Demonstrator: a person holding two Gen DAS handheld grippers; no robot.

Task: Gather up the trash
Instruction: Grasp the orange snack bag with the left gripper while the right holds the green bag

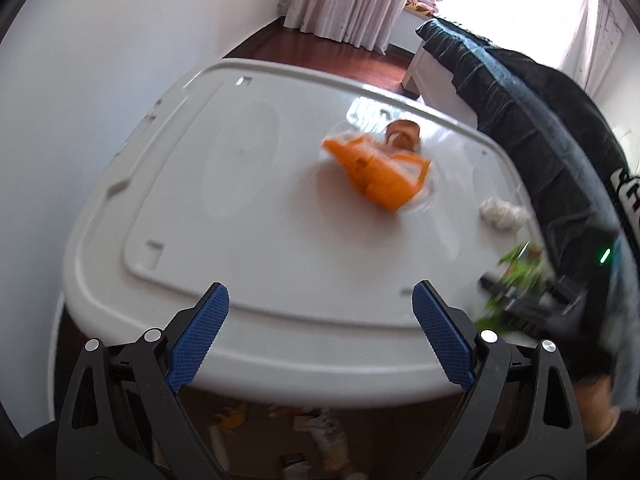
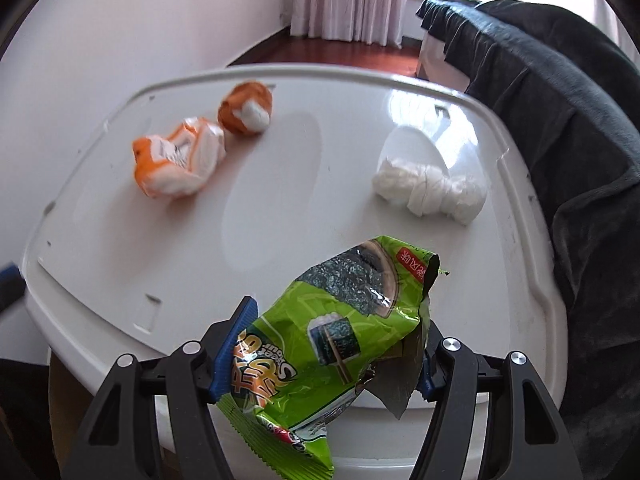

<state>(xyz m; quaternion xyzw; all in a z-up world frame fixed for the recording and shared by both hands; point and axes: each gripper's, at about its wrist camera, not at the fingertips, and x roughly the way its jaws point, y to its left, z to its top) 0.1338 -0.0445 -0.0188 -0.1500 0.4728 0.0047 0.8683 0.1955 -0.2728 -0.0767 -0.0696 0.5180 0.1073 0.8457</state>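
My right gripper (image 2: 340, 320) is shut on a green snack wrapper (image 2: 340, 336) and holds it over the near edge of the white plastic lid (image 2: 280, 208). An orange-and-white wrapper (image 2: 178, 160), a crumpled orange ball (image 2: 245, 108) and a wad of white tissue (image 2: 432, 190) lie on the lid. My left gripper (image 1: 320, 304) is open and empty over the lid's near edge (image 1: 280, 320). In its view the orange wrapper (image 1: 380, 174), orange ball (image 1: 402, 134) and tissue (image 1: 502, 214) lie far right, and the right gripper with the green wrapper (image 1: 516, 276) shows blurred.
The lid tops a clear storage bin with things inside (image 1: 312, 432). A dark blanket (image 2: 560, 120) drapes along the lid's right side. A white wall is left, with curtains (image 2: 348, 0) and wooden floor behind.
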